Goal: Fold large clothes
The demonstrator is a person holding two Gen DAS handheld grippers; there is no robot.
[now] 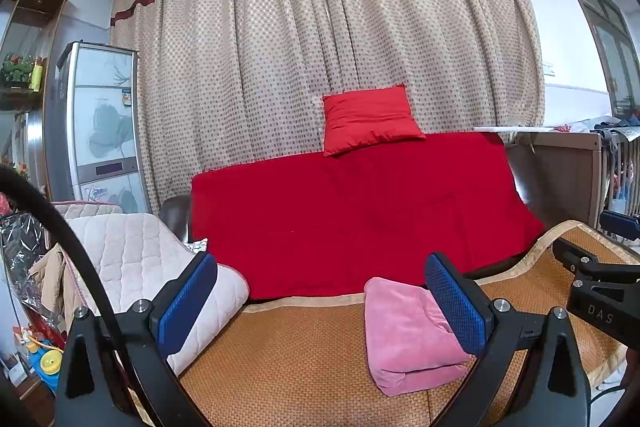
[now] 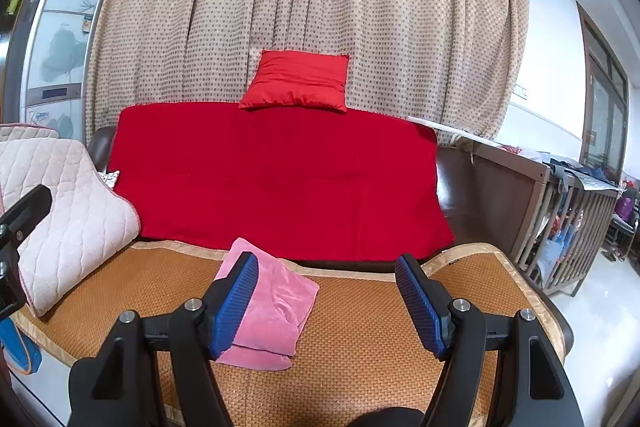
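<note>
Pink garment folded small on woven mat, below red sofa cover. Left gripper fingers wide, empty; garment behind right finger. Right gripper fingers wide, empty; garment behind left finger. Risk: single-layer pinch undoes fold; plush slides on mat.
</note>
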